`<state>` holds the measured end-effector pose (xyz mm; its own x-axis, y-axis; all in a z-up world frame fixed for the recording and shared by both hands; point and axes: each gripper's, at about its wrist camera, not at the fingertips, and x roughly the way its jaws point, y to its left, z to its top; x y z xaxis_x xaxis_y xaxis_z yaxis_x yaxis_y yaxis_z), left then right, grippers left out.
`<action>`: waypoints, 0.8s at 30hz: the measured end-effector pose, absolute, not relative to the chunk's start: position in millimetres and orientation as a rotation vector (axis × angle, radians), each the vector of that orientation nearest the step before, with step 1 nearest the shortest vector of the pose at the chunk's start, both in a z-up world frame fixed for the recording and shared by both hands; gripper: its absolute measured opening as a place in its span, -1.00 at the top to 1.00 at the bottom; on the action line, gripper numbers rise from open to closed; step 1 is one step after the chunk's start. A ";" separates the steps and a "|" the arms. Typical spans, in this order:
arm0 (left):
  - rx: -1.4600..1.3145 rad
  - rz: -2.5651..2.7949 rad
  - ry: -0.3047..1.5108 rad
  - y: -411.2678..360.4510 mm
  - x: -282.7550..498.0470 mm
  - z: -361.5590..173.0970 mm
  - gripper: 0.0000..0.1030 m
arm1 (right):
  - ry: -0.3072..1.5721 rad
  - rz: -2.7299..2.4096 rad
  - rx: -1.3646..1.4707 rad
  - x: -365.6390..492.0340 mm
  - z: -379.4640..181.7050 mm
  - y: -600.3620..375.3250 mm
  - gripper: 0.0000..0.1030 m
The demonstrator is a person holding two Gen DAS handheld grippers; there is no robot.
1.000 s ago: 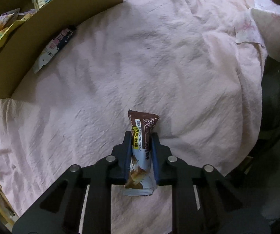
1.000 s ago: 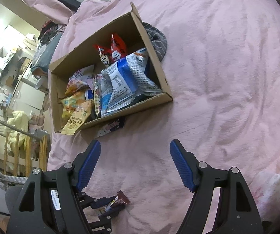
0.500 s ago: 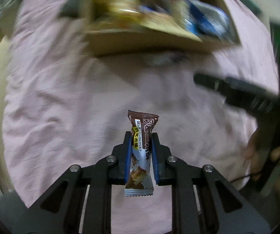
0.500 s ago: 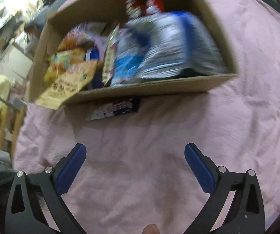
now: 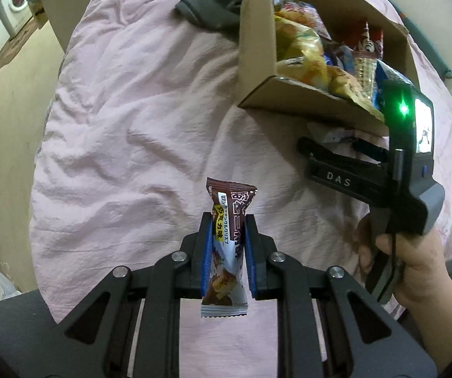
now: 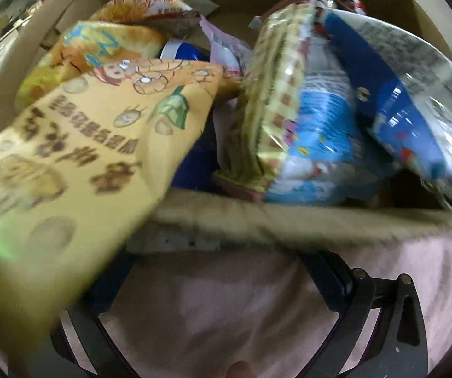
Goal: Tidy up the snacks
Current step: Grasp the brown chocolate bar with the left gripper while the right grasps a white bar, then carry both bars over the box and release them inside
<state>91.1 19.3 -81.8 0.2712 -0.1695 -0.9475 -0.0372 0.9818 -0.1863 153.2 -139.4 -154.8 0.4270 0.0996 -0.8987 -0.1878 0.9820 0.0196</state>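
Note:
My left gripper (image 5: 224, 220) is shut on a brown snack bar (image 5: 227, 252), held upright above the pink bedspread (image 5: 131, 126). A cardboard box (image 5: 257, 47) full of snack bags stands at the upper right. In front of it a hand holds my right gripper (image 5: 333, 145), pointed down at a small white packet (image 5: 336, 135) lying against the box's front wall. In the right wrist view, my right gripper (image 6: 223, 271) is open wide just before the box wall (image 6: 320, 220). The blurred packet (image 6: 172, 239) lies between its fingers, untouched. A yellow bag (image 6: 68, 157) hangs over the wall.
A dark grey cloth (image 5: 213, 9) lies behind the box. A blue bag (image 6: 399, 110) leans at the box's right side. Past the bed's left edge are the floor and a washing machine (image 5: 14, 9). A person's hand (image 5: 415, 267) is at right.
My left gripper has swung and rolled with the bar, so the box moved from upper left to upper right. My right gripper opened wider and sank close to the box front.

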 end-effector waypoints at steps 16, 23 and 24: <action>-0.165 -0.093 1.285 11.9 89.0 -80.5 0.70 | 1.102 0.240 0.062 155.5 -139.9 -179.6 -0.26; -0.165 -0.095 1.268 4.1 90.2 -76.4 0.70 | 1.133 0.280 0.109 122.3 -137.1 -199.6 -0.26; -0.163 -0.094 1.264 2.4 90.7 -75.2 0.71 | 1.144 0.291 0.118 116.1 -137.1 -201.8 -0.25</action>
